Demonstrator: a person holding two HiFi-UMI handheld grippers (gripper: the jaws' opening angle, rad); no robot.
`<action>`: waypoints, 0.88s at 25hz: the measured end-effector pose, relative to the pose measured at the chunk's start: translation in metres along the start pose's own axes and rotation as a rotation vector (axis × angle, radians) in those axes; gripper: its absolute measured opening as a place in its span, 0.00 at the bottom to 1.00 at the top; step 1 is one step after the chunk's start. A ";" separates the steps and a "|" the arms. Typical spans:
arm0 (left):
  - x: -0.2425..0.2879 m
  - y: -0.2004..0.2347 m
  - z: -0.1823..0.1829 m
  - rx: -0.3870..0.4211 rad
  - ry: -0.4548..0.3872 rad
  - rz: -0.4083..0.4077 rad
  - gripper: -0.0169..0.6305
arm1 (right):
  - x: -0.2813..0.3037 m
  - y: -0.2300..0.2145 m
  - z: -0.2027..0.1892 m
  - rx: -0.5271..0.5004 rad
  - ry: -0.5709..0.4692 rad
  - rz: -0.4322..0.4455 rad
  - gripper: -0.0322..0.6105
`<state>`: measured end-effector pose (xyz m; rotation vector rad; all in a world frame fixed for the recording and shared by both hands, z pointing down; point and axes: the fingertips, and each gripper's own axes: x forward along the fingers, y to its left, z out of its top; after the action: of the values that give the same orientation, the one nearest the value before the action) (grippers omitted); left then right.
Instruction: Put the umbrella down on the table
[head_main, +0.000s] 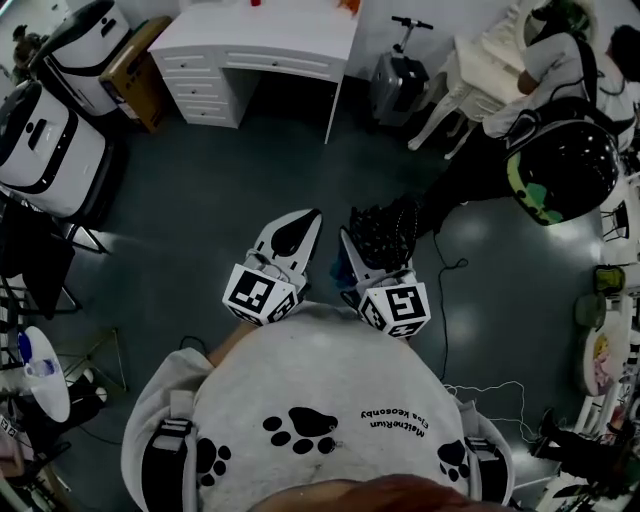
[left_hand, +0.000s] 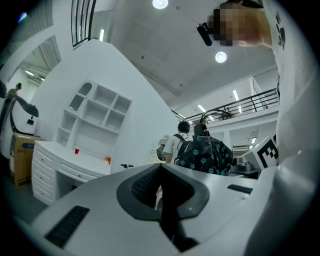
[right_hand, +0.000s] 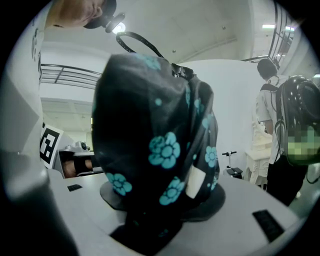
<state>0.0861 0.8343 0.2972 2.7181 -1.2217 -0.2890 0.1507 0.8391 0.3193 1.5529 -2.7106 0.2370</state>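
Observation:
A folded black umbrella (right_hand: 155, 150) with teal flowers stands between the jaws of my right gripper (right_hand: 160, 200), which is shut on it; its wrist loop sticks up at the top. In the head view the umbrella (head_main: 390, 225) sits in the right gripper (head_main: 380, 250) just in front of my chest, over dark floor. Beside it, the left gripper (head_main: 292, 235) holds nothing, and its jaws meet along a narrow slit (left_hand: 162, 200). The umbrella (left_hand: 205, 152) also shows to the right in the left gripper view. A white desk (head_main: 260, 40) stands ahead against the wall.
A cardboard box (head_main: 135, 75) and white machines (head_main: 40, 140) stand at the left. A scooter case (head_main: 400, 80) and a second white table (head_main: 490, 60) are at the right, where a person (head_main: 560, 60) sits. Cables (head_main: 480, 390) lie on the floor at my right.

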 end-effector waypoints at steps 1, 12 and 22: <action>0.011 0.015 0.003 0.003 -0.004 -0.003 0.05 | 0.016 -0.005 0.003 -0.002 -0.002 -0.005 0.45; 0.137 0.182 0.044 0.048 0.011 -0.029 0.05 | 0.209 -0.071 0.051 -0.043 -0.031 -0.080 0.45; 0.218 0.273 0.048 0.052 0.039 -0.108 0.05 | 0.316 -0.120 0.054 0.014 -0.036 -0.171 0.45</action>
<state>0.0192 0.4880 0.2837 2.8248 -1.0895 -0.2182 0.0965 0.5015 0.3073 1.7966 -2.5872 0.2272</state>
